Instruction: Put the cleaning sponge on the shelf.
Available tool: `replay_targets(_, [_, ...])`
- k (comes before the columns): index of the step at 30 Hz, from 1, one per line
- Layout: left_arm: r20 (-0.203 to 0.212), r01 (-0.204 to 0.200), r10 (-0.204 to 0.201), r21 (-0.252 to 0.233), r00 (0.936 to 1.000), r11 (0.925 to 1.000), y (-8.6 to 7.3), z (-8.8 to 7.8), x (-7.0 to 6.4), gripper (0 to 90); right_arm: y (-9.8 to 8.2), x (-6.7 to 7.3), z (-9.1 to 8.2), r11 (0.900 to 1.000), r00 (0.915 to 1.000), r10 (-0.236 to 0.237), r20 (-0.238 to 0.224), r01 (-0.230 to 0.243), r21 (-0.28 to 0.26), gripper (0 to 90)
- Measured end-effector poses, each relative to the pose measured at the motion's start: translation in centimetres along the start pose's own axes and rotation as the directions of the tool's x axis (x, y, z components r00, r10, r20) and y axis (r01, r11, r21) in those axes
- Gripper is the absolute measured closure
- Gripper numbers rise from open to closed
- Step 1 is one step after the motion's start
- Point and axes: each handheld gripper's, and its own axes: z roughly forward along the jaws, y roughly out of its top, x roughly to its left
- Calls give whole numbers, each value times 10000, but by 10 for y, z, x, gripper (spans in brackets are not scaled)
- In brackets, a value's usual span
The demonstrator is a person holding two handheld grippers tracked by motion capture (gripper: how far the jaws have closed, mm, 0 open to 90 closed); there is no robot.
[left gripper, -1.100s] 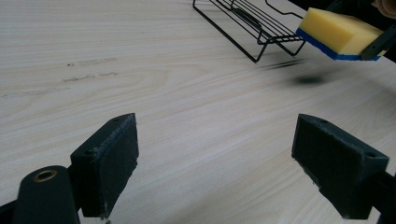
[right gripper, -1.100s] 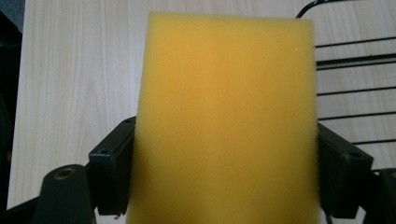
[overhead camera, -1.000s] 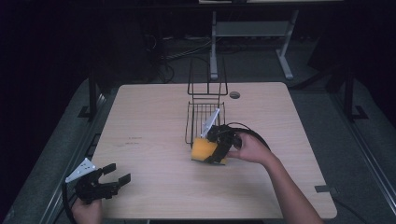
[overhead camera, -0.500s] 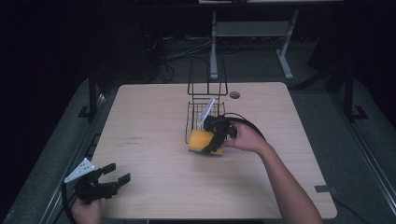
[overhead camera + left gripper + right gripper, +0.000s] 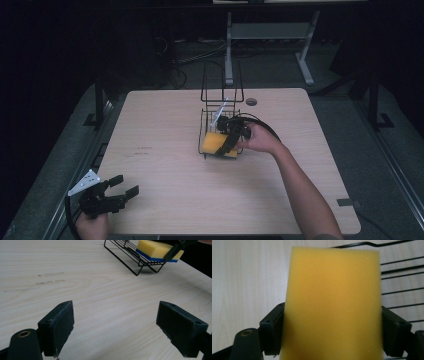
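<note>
High view shows a pale wood-grain worktop [image 5: 165, 150] with a black wire rack [image 5: 220, 112] standing near its middle, an upright wire frame at the rack's far end and a low tray part nearer the person. A small dark round disc [image 5: 251, 101] sits in the worktop just right of the rack's far end, and faint dark marks [image 5: 142, 151] lie on the wood to the left of the rack. Beyond the worktop the floor is dark, with cables and the legs of a grey stand [image 5: 265, 35]. The right tongs [image 5: 229, 145] reach in from the right, the person's right hand [image 5: 260, 140] behind them and a black cable [image 5: 260, 122] looping over that hand; the tongs lie across part of the sponge [image 5: 217, 144] and hide its right end. The right tongs are clenched on the sponge, one jaw on each side of it, as the right gripper view shows. The sponge sits at the near end of the rack's tray, over its wires. It is a yellow block with a fine-pored face, and the left gripper view shows a thin blue layer [image 5: 150, 256] along its underside. The left tongs [image 5: 117, 195] rest at the near left corner of the worktop, well apart from the rack, jaws spread wide with nothing between them.
</note>
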Motion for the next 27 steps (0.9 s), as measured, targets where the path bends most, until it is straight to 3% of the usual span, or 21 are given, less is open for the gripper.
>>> replay_targets(7, [-8, 5, -5, -17, 10000, 10000, 0, -1, 0, 140, 2, -11, -1, 9999, 9998, 154, -94, -155, -72, 210])
replay_targets(11, [15, 8, -8, -33, 10000, 10000, 0, -1, 0, 140, 3, -20, 0, 9991, 9995, 326, -4, -325, 263, 209])
replay_targets(16, [13, 1, -1, -11, 10000, 10000, 0, -1, 0, 141, 5, -27, -1, 9994, 9994, 341, -40, -341, -57, 210])
replay_targets(27, [38, 22, -22, -21, 10000, 10000, 0, 0, 0, 141, 0, -41, 13, 9976, 9974, 695, 179, -695, 18, 208])
